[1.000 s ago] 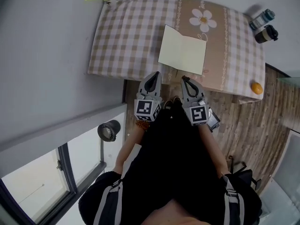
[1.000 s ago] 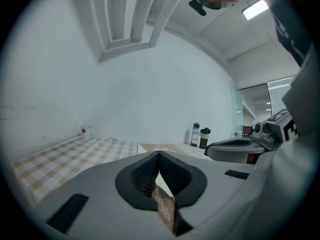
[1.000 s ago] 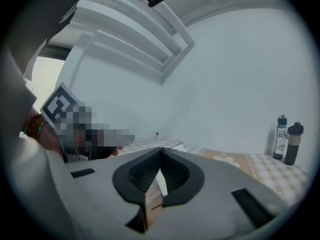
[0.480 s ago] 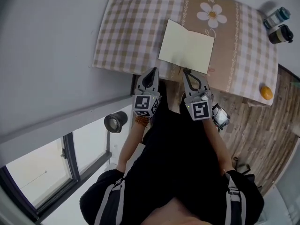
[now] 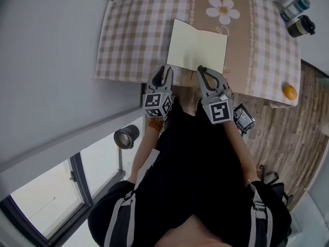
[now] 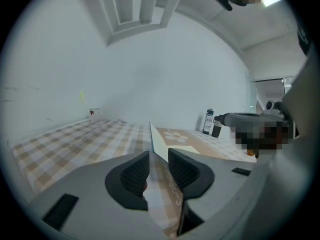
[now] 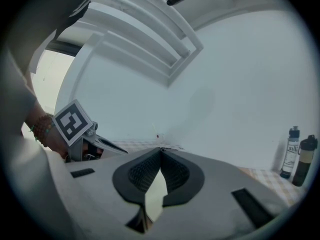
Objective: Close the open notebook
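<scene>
**Head view:** notebook (image 5: 198, 48) lies open on the checked tablecloth (image 5: 128, 30), spine running away from the person, both pages showing, so nothing is closed yet. A sec ago both grippers hung short of the table edge. Now the left gripper (image 5: 165, 68) and right gripper (image 5: 201, 69) have their tips at the notebook's near edge, left one just beside the left page's near corner, right one near the spine. Bottles (image 5: 298, 17) and an orange (image 5: 290, 92) sit well apart, no obstacle.

**Left gripper view:** its jaws have just been opening and now stand apart with a narrow gap. Nothing is between the pads. The left page's edge rises slightly from the cloth straight ahead, lined up w/ the gap. Probably set to take that page or cover.

**Right gripper view:** jaw tips meet, so it is closed. Pale paper shows through the slot behind the tips, but no grip on it is evident.

Judgement: approach done, grasp and fold-over still to come.
</scene>
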`<action>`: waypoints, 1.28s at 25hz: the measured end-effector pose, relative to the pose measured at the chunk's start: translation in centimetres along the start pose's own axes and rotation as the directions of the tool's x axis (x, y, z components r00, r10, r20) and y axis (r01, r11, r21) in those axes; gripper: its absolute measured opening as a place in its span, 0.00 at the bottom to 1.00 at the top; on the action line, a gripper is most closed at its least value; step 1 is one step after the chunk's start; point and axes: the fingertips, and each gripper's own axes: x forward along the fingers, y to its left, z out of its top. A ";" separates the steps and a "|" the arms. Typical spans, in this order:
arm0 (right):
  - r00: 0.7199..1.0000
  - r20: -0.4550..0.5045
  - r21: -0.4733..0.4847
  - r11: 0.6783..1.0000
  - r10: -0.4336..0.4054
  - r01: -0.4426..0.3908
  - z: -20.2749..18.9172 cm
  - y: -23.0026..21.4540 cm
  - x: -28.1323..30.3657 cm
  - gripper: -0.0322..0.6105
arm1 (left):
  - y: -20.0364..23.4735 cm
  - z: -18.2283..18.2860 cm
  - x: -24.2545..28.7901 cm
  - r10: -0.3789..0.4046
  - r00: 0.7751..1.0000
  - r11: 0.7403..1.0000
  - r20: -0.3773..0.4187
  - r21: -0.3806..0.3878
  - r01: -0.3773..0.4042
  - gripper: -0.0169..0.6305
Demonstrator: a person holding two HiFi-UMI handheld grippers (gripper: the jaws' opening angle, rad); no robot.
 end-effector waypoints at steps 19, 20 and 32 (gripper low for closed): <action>0.999 -0.045 -0.019 1.000 0.021 -0.021 -1.4 1.3 0.7 0.06 | -0.2 0.3 1.5 -0.111 0.994 0.993 0.011 -0.044 0.112 0.22; 0.999 -0.050 -0.018 1.000 0.020 -0.021 -1.5 1.2 0.7 0.06 | -0.3 0.3 1.6 -0.114 0.993 0.992 0.014 -0.044 0.115 0.22; 0.998 -0.059 -0.033 0.999 0.018 -0.020 -1.9 0.7 0.3 0.06 | -0.3 0.0 1.8 -0.101 0.995 0.994 0.011 -0.041 0.102 0.12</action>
